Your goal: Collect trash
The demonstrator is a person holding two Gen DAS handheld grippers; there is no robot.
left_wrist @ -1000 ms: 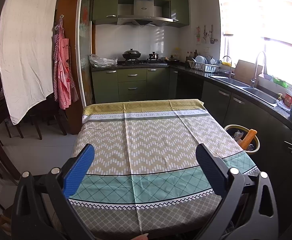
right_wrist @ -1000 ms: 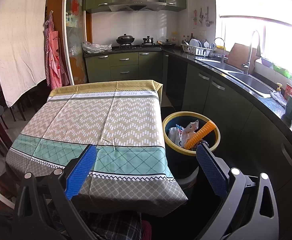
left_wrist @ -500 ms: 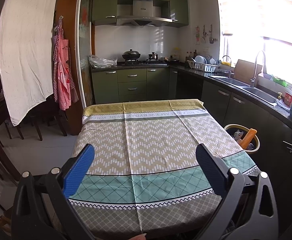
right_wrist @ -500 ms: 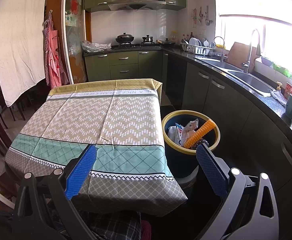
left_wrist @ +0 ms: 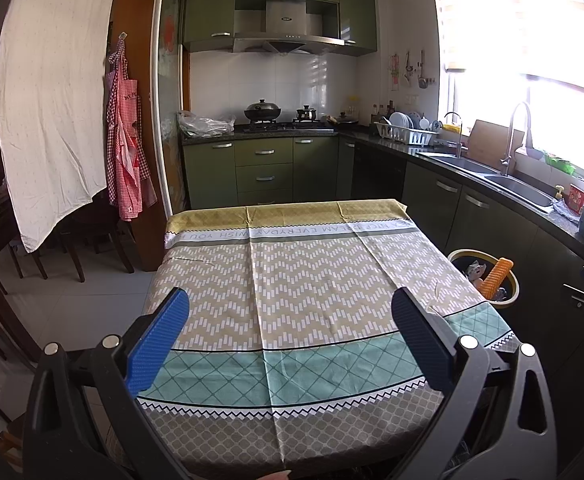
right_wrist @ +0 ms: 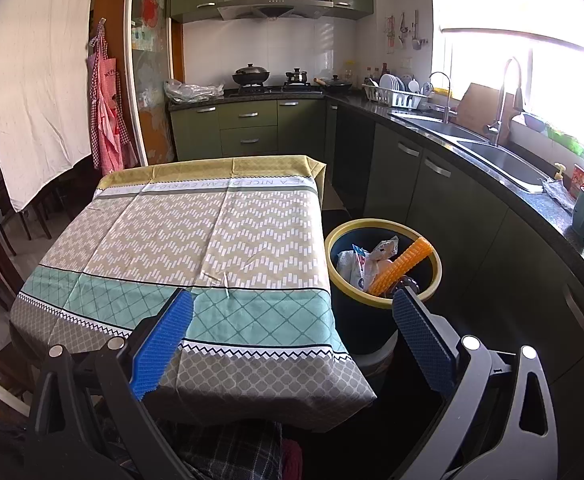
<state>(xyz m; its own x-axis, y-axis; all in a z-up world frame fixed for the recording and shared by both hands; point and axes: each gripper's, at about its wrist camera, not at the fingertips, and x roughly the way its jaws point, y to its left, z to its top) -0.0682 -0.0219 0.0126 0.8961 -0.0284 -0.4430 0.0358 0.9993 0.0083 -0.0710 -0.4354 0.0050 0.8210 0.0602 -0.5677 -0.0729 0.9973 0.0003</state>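
Both tools are hanging wide apart and empty: the left tool [left_wrist: 290,320] over the table [left_wrist: 292,280], the right tool [right_wrist: 292,318] by its corner. The trash [right_wrist: 375,266] is sitting in the yellow-rimmed bin [right_wrist: 383,304] beside the table: light, crinkly wrappers, probably best pinched at an edge. Kitchen cabinets are lining the room.

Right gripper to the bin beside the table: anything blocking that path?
Nothing visible does. The right gripper is open and empty, hanging over the table's near right corner. The yellow-rimmed bin stands on the floor right of the table, mouth uncovered, holding wrappers and an orange ridged piece.
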